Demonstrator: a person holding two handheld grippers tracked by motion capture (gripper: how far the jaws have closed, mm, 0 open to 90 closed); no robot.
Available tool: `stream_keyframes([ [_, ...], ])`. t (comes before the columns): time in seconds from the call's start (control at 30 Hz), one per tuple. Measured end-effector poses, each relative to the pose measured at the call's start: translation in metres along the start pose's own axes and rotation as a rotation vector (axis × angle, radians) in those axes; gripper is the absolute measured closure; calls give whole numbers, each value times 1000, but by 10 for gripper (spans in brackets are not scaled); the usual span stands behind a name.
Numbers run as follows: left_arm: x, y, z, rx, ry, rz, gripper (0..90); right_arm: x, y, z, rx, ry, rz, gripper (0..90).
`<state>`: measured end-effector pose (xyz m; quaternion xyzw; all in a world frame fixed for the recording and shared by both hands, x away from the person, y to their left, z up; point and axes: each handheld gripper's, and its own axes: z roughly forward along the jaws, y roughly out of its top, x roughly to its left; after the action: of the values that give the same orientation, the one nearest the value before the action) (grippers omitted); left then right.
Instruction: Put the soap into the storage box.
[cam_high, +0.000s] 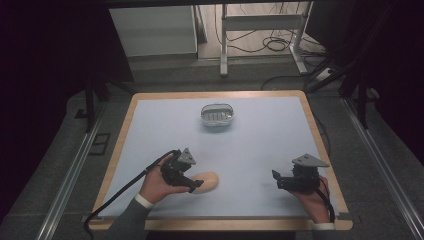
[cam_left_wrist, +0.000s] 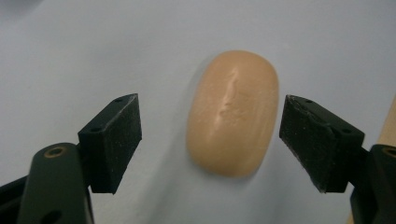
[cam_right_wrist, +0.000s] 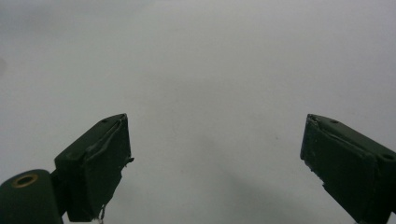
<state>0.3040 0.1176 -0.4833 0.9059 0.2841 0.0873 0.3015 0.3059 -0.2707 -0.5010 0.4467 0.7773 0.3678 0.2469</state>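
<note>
A tan oval bar of soap (cam_high: 207, 181) (cam_left_wrist: 232, 112) lies flat on the pale blue mat (cam_high: 250, 145). My left gripper (cam_high: 196, 186) (cam_left_wrist: 210, 140) hovers right at the soap's near end, open, its black pads (cam_left_wrist: 119, 140) standing apart from the soap on either side. My right gripper (cam_high: 276, 179) (cam_right_wrist: 215, 163) rests near the mat's front right, open, with bare mat between its pads (cam_right_wrist: 100, 163). A clear oval soap dish (cam_high: 217, 115) with a ribbed insert sits toward the back middle of the mat.
The mat covers a wooden table (cam_high: 320, 145) whose edge shows around it. Cables trail from each gripper off the front. Beyond the table stand a white desk frame (cam_high: 260, 30) and loose cords on the floor.
</note>
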Motion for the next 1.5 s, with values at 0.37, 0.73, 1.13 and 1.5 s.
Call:
stream_keyframes([
  [0.37, -5, 4, 13, 48, -26, 34, 215, 3, -1, 3, 3, 7, -19, 84],
  [0.73, -6, 4, 29, 88, -53, 33, 214, 4, -1, 5, 5, 5, -30, 83],
  [1.13, -8, 3, 40, 96, -60, 33, 238, 4, -1, 5, 4, 4, -29, 83],
  [1.5, -9, 2, 41, 97, -45, 45, 285, 3, -1, 3, -10, -9, -24, 84],
])
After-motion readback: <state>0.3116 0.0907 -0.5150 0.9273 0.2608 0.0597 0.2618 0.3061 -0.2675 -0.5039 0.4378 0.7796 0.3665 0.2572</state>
